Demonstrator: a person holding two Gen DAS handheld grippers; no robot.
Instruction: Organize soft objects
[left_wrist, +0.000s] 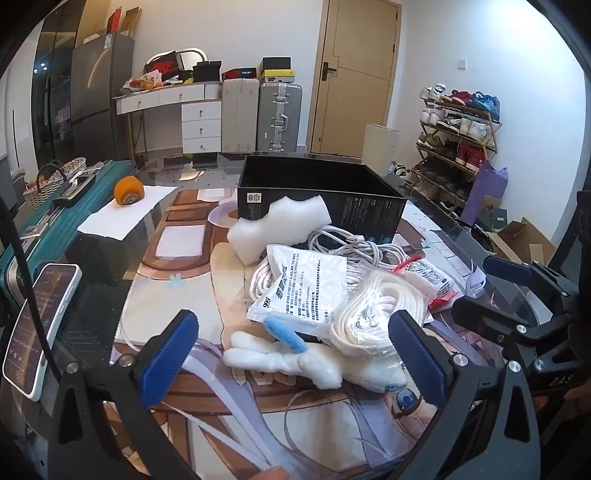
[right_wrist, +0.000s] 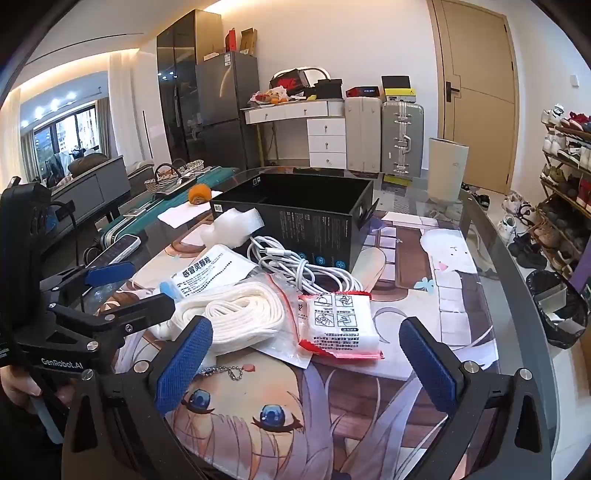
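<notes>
Both tongs gape empty: left tongs (left_wrist: 295, 358) straddle white plush toy (left_wrist: 295, 360), right tongs (right_wrist: 306, 354) face red-edged packet (right_wrist: 341, 319); open black cardboard box (left_wrist: 317, 192) waits toward table's far edge, likely the destination.

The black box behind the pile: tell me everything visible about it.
The black box is open-topped, rectangular and looks like cardboard, with small white print, a label at one corner and blue round icons along its lower side. It stands upright on the glass table, and nothing shows inside it. White foam leans against its front; the coiled white cable lies at its base.
</notes>
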